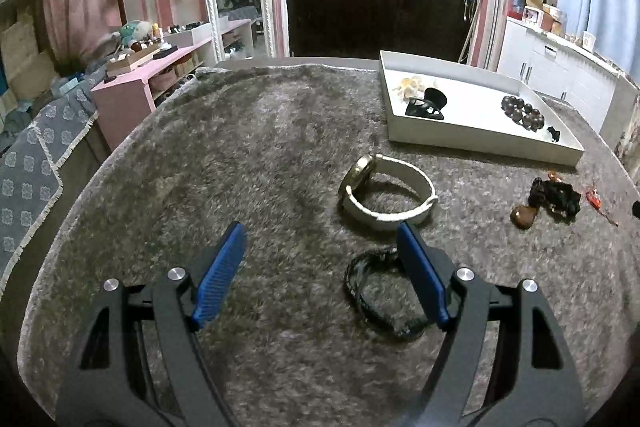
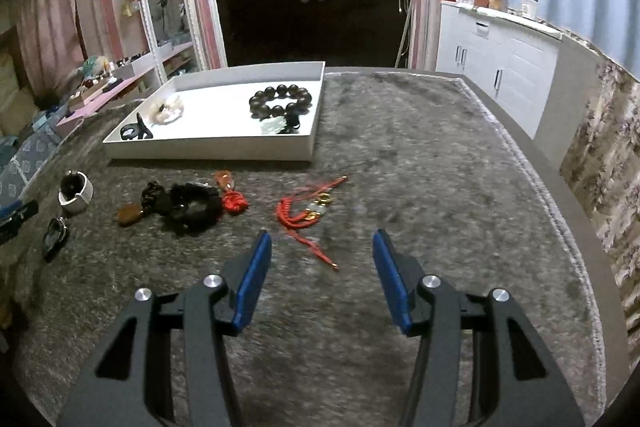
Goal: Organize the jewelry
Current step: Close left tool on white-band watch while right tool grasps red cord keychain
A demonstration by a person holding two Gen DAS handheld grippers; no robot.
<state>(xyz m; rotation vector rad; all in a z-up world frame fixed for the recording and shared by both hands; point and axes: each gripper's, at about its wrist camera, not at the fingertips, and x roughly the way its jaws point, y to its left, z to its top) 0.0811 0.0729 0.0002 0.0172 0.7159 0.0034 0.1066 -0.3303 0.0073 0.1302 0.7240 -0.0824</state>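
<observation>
Two wrist views over a table covered by a grey shaggy cloth (image 1: 256, 147). In the left wrist view we see the left gripper (image 1: 320, 239) with its blue pads spread wide and nothing between them. Its right-hand pad overlaps a black braided bracelet (image 1: 376, 291) that lies flat on the cloth; whether pad and bracelet touch we cannot tell. Just beyond lies a white-strapped watch (image 1: 384, 191) with a gold-coloured case, resting on its side. Farther right sits a dark bead string with a brown pendant (image 1: 548, 203).

A white tray (image 1: 480, 143) stands at the far right of the table. It holds a black hair claw (image 1: 426, 105), a pale flower-like ornament (image 1: 412, 87) and a dark wooden bead bracelet (image 1: 522, 113) (the beads are large and round).

In the right wrist view we see the right gripper (image 2: 322, 247), its pads apart and empty above the cloth. Just ahead of its left pad lies a red cord bracelet (image 2: 304, 215) with small gold and pale charms, its tail running between the pads' tips. To the left lie a black scrunchie (image 2: 192, 207) and a red knot ornament (image 2: 234, 201), touching each other, all outside the tray.
</observation>
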